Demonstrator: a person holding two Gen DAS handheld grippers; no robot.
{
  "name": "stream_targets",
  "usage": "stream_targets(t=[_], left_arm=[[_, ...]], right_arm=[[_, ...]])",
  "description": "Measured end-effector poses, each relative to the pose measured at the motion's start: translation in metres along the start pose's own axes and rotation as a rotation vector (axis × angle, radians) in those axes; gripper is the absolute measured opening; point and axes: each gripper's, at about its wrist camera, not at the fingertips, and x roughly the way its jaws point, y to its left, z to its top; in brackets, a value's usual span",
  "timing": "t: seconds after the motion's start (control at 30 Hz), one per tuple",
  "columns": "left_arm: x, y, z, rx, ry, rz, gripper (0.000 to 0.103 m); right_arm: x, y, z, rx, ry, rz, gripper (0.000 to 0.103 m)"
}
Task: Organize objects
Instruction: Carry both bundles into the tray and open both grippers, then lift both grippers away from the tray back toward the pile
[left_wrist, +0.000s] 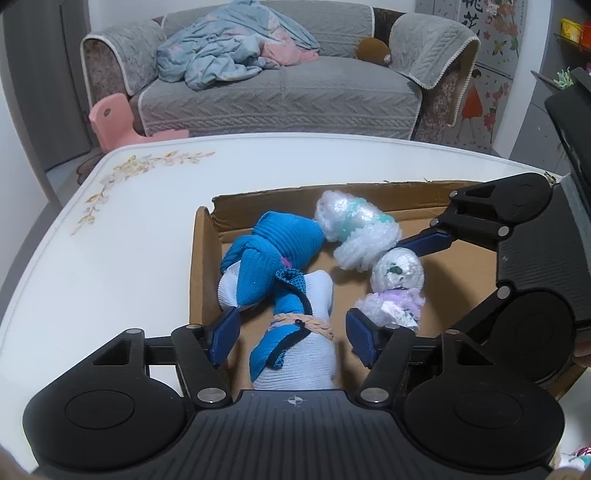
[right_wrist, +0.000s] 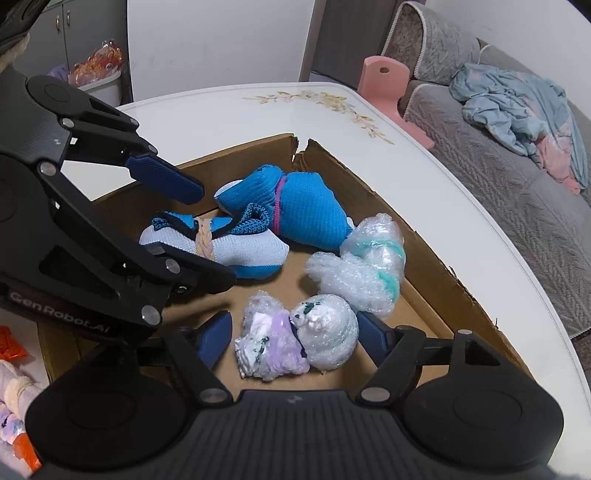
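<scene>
A white table (left_wrist: 110, 229) with a flower print is standing in front of a grey sofa (left_wrist: 273, 99), and a shallow cardboard box (left_wrist: 207, 266) is sitting on it. The left gripper (left_wrist: 291, 332) is hanging over the box with its fingers partly spread; the white-and-blue sock bundle (left_wrist: 295, 354) is lying between them, with neither pad pressing on it. The right gripper (right_wrist: 291, 339) is likewise half open around the purple bubble-wrap parcel (right_wrist: 295, 339), with its pads just clear of the wrap. Beyond the fingertips the blue sock bundle (right_wrist: 295, 206) and the teal-banded parcel (right_wrist: 365, 258) are crowding the far corner. A careless lift could snag the sock's braided band or nudge a neighbour. The two grippers are working close together and could clash. The box walls are low and torn, with bare floor remaining on the right.
</scene>
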Motion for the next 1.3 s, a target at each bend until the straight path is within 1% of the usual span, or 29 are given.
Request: stream_targets(t=[0.07, 0.13, 0.3, 0.87, 1.1, 1.3], left_arm=[[-0.003, 0.000, 0.001, 0.001, -0.006, -0.002, 0.070], [-0.007, 0.000, 0.002, 0.000, -0.013, -0.005, 0.071], [-0.013, 0.000, 0.003, 0.000, -0.022, -0.006, 0.071], [-0.052, 0.000, 0.003, 0.019, -0.072, -0.005, 0.073], [-0.075, -0.002, -0.002, 0.042, -0.098, -0.002, 0.075], [-0.098, -0.002, -0.012, 0.072, -0.124, 0.003, 0.077]], right_arm=[[-0.001, 0.000, 0.001, -0.002, -0.003, -0.002, 0.072], [-0.002, 0.000, 0.002, -0.004, -0.006, -0.003, 0.077], [-0.007, 0.001, 0.004, -0.003, -0.008, -0.013, 0.081], [-0.030, 0.012, 0.015, -0.011, -0.026, -0.051, 0.085], [-0.050, 0.022, 0.016, -0.012, -0.052, -0.077, 0.086], [-0.072, 0.034, 0.010, -0.007, -0.081, -0.098, 0.088]])
